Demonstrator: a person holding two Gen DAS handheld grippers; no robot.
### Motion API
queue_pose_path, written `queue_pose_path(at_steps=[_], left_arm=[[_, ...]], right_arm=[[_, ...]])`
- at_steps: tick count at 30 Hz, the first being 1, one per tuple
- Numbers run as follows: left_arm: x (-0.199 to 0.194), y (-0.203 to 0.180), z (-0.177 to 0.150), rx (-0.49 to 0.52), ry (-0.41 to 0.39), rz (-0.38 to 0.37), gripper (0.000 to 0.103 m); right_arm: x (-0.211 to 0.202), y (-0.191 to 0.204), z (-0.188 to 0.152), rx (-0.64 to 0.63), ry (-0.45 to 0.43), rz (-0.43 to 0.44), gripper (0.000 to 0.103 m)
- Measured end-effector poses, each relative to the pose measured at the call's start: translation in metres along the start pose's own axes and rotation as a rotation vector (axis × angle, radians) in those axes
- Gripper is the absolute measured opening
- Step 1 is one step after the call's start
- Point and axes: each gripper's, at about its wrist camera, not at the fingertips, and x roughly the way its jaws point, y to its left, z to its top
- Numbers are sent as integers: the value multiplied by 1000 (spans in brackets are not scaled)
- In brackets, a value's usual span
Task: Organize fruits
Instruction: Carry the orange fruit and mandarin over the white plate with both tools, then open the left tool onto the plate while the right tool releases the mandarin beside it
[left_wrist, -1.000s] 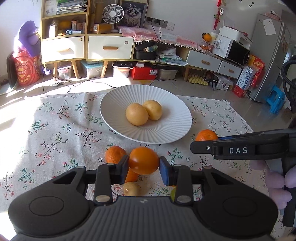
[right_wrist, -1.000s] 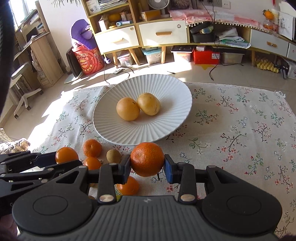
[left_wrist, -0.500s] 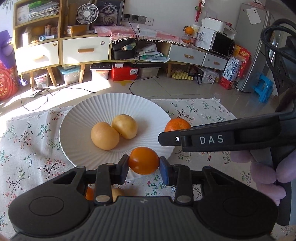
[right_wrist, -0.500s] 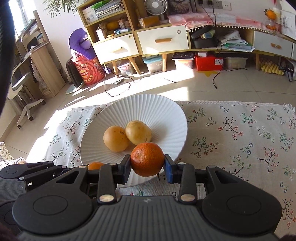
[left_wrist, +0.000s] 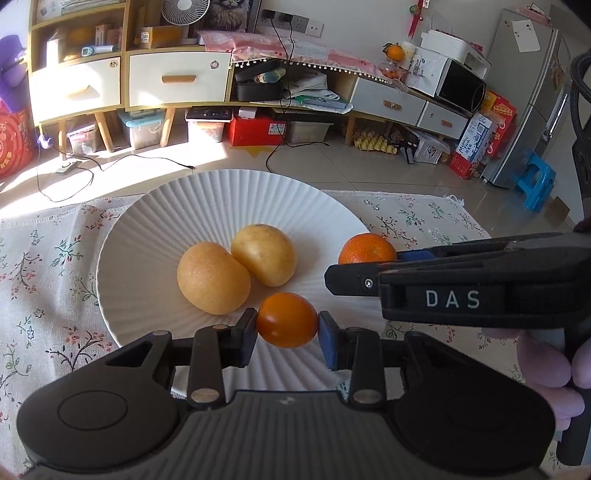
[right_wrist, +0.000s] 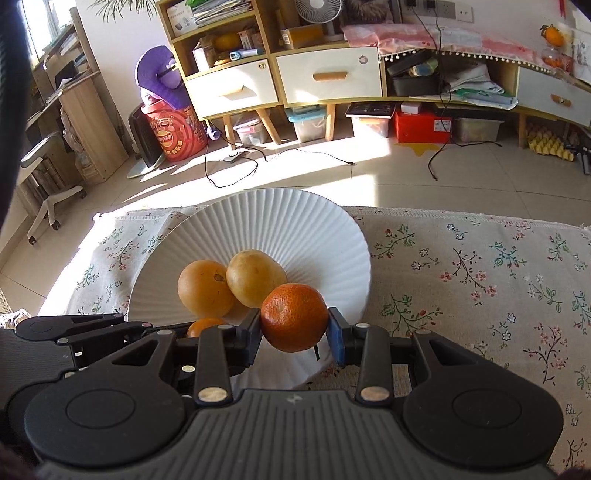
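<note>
Claws each grip orange fruit, prob. over plate.

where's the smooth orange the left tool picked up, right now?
Left wrist view: the smooth orange is clamped in the left tool over the white plate's near rim, just in front of the two yellow fruits, left of the right tool.
</note>
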Motion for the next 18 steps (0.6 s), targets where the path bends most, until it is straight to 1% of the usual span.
queue_pose_path(at_steps=[6, 15, 18], left_arm=[[1, 1, -2, -1, 6, 7, 25], [1, 0, 0, 6, 8, -7, 26], [-1, -1, 0, 21, 6, -10, 30]], right_arm=[[2, 1, 1, -9, 2, -3, 34], [2, 2, 3, -19, 1, 2, 34], [1, 3, 3, -21, -2, -1, 34]])
